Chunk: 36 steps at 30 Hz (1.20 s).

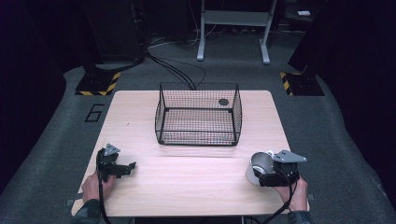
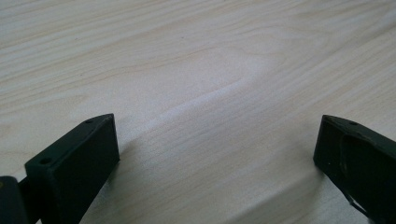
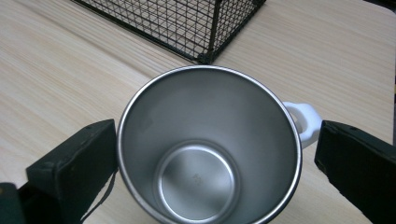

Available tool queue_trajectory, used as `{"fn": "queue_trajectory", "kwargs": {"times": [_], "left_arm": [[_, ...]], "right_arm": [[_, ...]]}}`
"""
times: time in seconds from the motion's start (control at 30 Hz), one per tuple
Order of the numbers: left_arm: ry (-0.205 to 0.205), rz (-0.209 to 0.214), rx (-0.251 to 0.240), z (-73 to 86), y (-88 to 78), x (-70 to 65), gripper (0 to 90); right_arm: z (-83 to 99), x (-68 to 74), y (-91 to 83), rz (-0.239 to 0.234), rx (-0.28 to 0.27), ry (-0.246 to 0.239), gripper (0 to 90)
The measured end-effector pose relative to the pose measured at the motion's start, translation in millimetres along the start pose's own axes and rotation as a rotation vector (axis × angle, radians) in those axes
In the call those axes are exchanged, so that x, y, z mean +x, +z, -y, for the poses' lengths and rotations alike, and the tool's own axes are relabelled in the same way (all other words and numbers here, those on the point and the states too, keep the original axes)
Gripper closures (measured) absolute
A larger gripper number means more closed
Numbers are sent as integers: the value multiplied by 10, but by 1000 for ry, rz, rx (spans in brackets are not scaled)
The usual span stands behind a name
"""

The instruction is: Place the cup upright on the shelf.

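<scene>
Steel mug (image 3: 208, 149) seen from above, empty, standing between the wide-apart jaws of the right gripper (image 3: 215, 163), left jaw touching its rim, white handle (image 3: 303, 122) at 3 o'clock, black wire basket (image 3: 187, 23) corner at 12 o'clock, pale wooden table (image 3: 56, 79) beneath.

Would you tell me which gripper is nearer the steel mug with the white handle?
Right. The right gripper straddles the steel mug; the left gripper sits across the table.

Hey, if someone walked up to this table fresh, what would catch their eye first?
Probably the black wire basket standing empty at the table's far middle. Next, the shiny steel mug with a white handle, sitting between the right gripper's open jaws near the right front corner.
</scene>
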<state>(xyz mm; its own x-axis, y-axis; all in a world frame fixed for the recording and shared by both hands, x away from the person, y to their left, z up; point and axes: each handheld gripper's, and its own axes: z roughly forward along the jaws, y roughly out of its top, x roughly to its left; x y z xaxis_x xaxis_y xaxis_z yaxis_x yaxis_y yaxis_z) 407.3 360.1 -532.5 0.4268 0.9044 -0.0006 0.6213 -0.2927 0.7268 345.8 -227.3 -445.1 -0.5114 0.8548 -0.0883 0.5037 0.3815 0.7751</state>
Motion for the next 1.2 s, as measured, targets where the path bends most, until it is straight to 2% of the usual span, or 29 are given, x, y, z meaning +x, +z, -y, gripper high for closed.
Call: {"fn": "queue_trajectory", "kwargs": {"times": [0.17, 0.27, 0.37, 0.43, 0.47, 0.53, 0.67, 0.83, 0.9, 1.07, 1.2], "left_arm": [[1, 0, 0, 0, 0, 1, 0], [0, 0, 0, 0, 0, 0, 1], [1, 0, 0, 0, 0, 1, 0], [0, 0, 0, 0, 0, 0, 1], [2, 0, 1, 0, 0, 2, 0], [1, 0, 1, 0, -1, 1, 0], [1, 0, 1, 0, 0, 1, 0], [0, 1, 1, 0, 0, 1, 0], [1, 1, 1, 0, 0, 2, 1], [1, 1, 0, 0, 1, 2, 1], [2, 1, 0, -1, 1, 4, 1]], "right_arm": [[-30, 16, 70, -14, 19, -13, 0], [-36, 21, 101, -10, 19, -19, 0], [-44, 38, 137, -8, 40, -24, 0], [-44, 48, 147, 1, 34, -32, 2], [-50, 61, 148, 4, 39, -16, 6], [-50, 60, 148, 9, 37, -16, 10], [-57, 57, 140, 19, 36, -37, 42], [-48, 80, 139, 33, 34, -14, 48], [-43, 63, 132, 25, 35, -34, 50], [-36, 50, 124, 17, 17, -17, 55], [-33, 50, 120, 14, 23, -23, 56]]}}
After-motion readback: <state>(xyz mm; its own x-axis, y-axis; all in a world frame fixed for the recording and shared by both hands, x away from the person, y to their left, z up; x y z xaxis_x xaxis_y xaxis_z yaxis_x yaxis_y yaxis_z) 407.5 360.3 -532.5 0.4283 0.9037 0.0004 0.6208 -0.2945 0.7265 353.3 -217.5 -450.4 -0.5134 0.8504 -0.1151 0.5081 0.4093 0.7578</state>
